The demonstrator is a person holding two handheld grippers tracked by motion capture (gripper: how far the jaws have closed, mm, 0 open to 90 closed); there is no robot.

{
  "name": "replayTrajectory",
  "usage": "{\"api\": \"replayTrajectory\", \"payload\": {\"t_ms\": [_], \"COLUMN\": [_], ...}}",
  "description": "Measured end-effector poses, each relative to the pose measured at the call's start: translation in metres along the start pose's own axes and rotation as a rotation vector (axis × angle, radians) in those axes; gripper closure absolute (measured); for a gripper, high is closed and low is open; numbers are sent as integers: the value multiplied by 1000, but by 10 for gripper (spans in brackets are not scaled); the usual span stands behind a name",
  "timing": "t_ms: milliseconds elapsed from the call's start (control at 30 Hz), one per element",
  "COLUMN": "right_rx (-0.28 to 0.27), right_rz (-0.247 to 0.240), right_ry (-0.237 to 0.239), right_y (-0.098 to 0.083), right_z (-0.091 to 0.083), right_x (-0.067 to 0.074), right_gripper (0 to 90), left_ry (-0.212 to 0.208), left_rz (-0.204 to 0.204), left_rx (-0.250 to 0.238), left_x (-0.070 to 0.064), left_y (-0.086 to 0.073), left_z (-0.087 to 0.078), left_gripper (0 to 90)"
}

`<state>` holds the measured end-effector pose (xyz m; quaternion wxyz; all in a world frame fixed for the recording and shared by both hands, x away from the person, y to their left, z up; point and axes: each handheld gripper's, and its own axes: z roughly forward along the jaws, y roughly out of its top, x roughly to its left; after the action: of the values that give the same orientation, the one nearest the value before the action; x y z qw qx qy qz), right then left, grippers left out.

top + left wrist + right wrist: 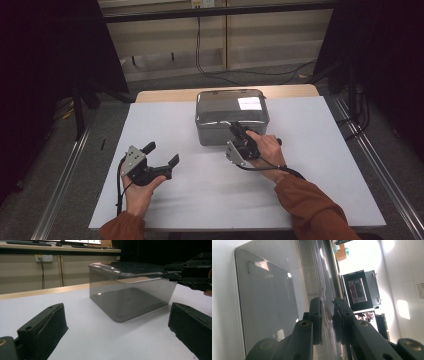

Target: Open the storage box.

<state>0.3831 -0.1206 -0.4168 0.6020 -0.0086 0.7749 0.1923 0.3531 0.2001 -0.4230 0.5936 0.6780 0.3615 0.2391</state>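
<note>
We've got a smoky grey see-thru plastic box w/ rounded corners (231,129) sitting flat and upright on the white tabletop (310,165), towards the far edge, approx centre. Its flat grey lid (231,105) is on top, glossy, catching a bright reflection. We see nothing inside; the base shows thru the walls. The near right lid edge is pinched between black pads.

The box (231,117) is smoky translucent plastic, smooth and glossy, with bright reflections on its lid. The table (310,165) has a matt, smooth white top and a wood-coloured far edge. Both grippers' jaws are matt black plastic with rough-edged pads.
</note>
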Motion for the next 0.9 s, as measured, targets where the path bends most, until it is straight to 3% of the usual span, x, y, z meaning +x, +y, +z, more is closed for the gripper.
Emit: {"api": "replayTrajectory", "payload": {"t_ms": [167,567,700,900], "right_rx": [1,-15,-17,-18], "right_rz": [8,21,27,26], "right_ry": [-4,-15,-17,-17], "right_y": [1,2,2,2], "right_z": [-1,0,0,0], "right_x": [-2,-11,-12,-15], "right_gripper": [777,780,782,783], "left_ry": [-41,-21,-24,-11], "left_rz": [22,71,69,103], "left_rx": [0,-3,-7,12], "left_x": [-7,-8,-8,-9], "left_y": [9,20,24,28], "left_z": [7,28,39,57], "left_gripper": [15,23,23,25]}}
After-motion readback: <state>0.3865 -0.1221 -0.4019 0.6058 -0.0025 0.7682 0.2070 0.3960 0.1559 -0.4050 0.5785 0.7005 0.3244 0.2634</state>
